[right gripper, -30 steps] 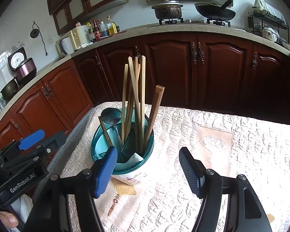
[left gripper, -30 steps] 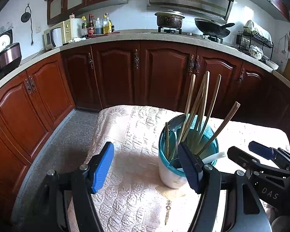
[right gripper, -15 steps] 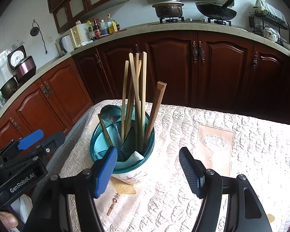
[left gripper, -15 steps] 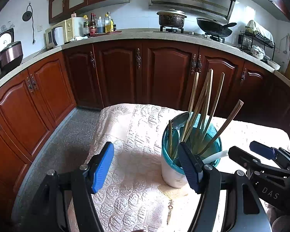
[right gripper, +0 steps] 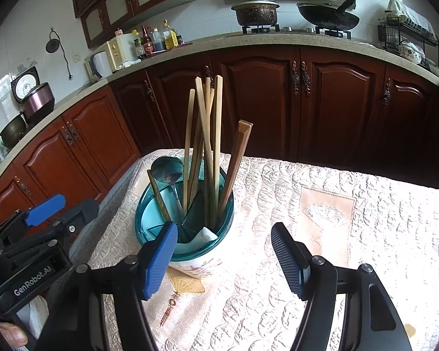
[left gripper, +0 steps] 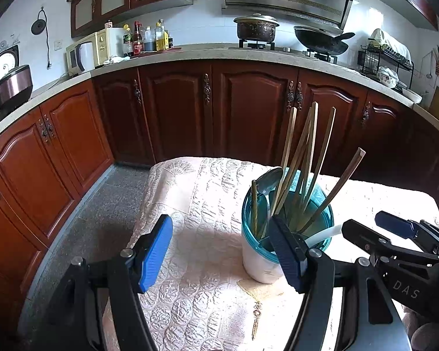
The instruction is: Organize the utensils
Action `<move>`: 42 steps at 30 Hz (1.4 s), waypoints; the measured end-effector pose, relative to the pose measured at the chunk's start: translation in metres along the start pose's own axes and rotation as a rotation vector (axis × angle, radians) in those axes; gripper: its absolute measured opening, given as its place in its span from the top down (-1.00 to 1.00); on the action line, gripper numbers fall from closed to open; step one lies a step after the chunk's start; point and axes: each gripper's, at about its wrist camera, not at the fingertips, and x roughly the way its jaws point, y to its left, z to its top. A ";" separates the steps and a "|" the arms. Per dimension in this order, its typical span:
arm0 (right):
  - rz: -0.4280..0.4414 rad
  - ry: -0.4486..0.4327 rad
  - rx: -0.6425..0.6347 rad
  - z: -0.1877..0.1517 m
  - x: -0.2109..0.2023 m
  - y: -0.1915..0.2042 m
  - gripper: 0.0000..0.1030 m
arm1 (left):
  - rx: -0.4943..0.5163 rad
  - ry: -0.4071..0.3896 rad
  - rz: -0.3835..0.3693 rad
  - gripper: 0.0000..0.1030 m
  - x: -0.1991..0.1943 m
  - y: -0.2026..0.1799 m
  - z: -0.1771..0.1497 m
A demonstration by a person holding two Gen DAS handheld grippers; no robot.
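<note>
A white utensil holder with a teal rim point(left gripper: 259, 260) point(right gripper: 190, 228) stands on a small table. It holds several wooden chopsticks point(left gripper: 308, 158) point(right gripper: 207, 134), a metal spoon point(left gripper: 267, 180) point(right gripper: 166, 169) and a white spoon handle point(left gripper: 325, 235). My left gripper point(left gripper: 224, 253) is open and empty, just left of and in front of the holder. My right gripper point(right gripper: 224, 256) is open and empty, just right of and in front of it. Each gripper also shows in the other's view, the right gripper point(left gripper: 395, 231) and the left gripper point(right gripper: 44, 209).
The table has a cream embroidered cloth point(left gripper: 202, 193) point(right gripper: 351, 219). Dark wood cabinets point(left gripper: 248, 111) stand close behind it. The counter carries a microwave point(left gripper: 87, 52), bottles, a pot point(left gripper: 256, 27), a wok point(left gripper: 322, 42) and a dish rack point(left gripper: 386, 61). Grey floor point(left gripper: 102, 210) lies left.
Both views have drifted slightly; the holder sits a little further right in the left wrist view. Both grippers stay open and nothing was taken hold of.
</note>
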 end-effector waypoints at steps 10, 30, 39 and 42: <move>-0.007 0.002 -0.009 0.000 0.001 0.002 -0.36 | -0.013 0.005 -0.022 -0.34 0.003 0.001 -0.001; -0.007 0.005 -0.014 0.001 0.006 0.004 -0.36 | 0.000 -0.008 -0.023 -0.34 0.002 0.001 0.000; -0.010 0.006 -0.016 0.002 0.007 0.005 -0.36 | 0.003 -0.010 -0.023 -0.34 0.002 0.000 0.001; -0.010 0.006 -0.016 0.002 0.008 0.005 -0.36 | 0.009 -0.016 -0.024 -0.34 0.001 -0.001 0.001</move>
